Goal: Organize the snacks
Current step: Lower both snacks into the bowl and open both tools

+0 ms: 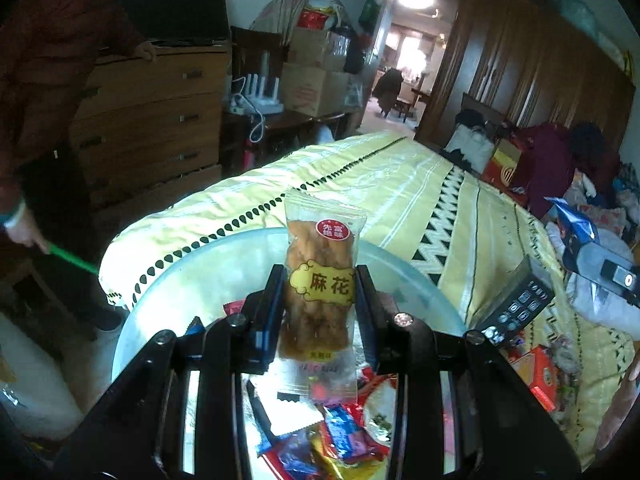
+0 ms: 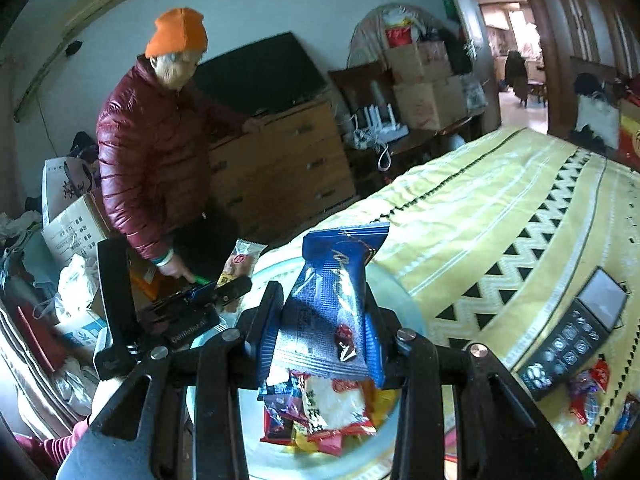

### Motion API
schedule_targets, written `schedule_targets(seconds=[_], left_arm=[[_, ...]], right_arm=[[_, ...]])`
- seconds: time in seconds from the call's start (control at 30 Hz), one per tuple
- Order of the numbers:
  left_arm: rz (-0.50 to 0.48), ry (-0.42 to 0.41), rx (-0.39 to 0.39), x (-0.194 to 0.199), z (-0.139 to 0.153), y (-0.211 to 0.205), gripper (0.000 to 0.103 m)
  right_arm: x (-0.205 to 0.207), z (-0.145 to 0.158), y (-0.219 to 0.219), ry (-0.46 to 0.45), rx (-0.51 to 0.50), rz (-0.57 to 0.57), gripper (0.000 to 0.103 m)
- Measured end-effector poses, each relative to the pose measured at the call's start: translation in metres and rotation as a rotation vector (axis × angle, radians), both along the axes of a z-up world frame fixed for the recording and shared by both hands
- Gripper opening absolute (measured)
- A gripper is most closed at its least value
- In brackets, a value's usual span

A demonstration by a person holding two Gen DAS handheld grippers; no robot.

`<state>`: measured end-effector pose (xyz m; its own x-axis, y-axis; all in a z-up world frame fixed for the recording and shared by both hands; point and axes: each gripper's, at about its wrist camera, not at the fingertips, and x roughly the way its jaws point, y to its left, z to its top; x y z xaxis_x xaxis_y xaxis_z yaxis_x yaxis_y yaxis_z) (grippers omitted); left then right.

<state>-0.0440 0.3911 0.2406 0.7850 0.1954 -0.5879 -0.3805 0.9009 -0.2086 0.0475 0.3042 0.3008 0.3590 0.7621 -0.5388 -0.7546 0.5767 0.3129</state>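
- Broadly, a bed (image 1: 400,184) with a yellow cover, patterned with black zigzags and teardrops, fills the room; everything below is placed relative to it.
- At the bed's near end sits a pale translucent basin (image 1: 200,264) with a loose heap of wrapped snacks (image 2: 320,416) in its bottom.
- Beyond the bed's foot, a person in a dark red padded jacket (image 2: 140,152) and orange hat stands by a wooden chest of drawers (image 2: 280,160), holding something green.
- On the bed, just beside the basin, lies a black device with icon buttons (image 2: 568,344), with a few stray sweets near it.
- Over the basin, the left gripper (image 1: 320,300) is clamped on a clear fried-dough packet (image 1: 320,280), held upright.
- Beside it, the right gripper (image 2: 324,320) is clenched on a blue foil packet (image 2: 332,296), also above the basin.
- Risk, as I judge it: both packets are pinched by thin, slippery film, so a quick swing could let one slide free onto the bed or floor; the two grippers are close and could knock together.
- Writing: the clear packet's yellow label reads 麻花, with a red round seal above; the blue packet's gold script is unreadable.
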Motion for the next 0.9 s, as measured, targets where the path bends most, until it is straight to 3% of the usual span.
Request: schedule_targets(seconds=[0.27,0.9], left_arm=[[0.014,0.066,0.041,0.011,-0.012,0.015,0.034],[-0.016,0.092,0.05,0.029,-0.017,0.008,0.034]], right_arm=[[0.015,-0.016,0.027,0.023,-0.033,0.019,0.04],[0.017,-0.016,0.031,0.011,-0.052,0.012,0.04]])
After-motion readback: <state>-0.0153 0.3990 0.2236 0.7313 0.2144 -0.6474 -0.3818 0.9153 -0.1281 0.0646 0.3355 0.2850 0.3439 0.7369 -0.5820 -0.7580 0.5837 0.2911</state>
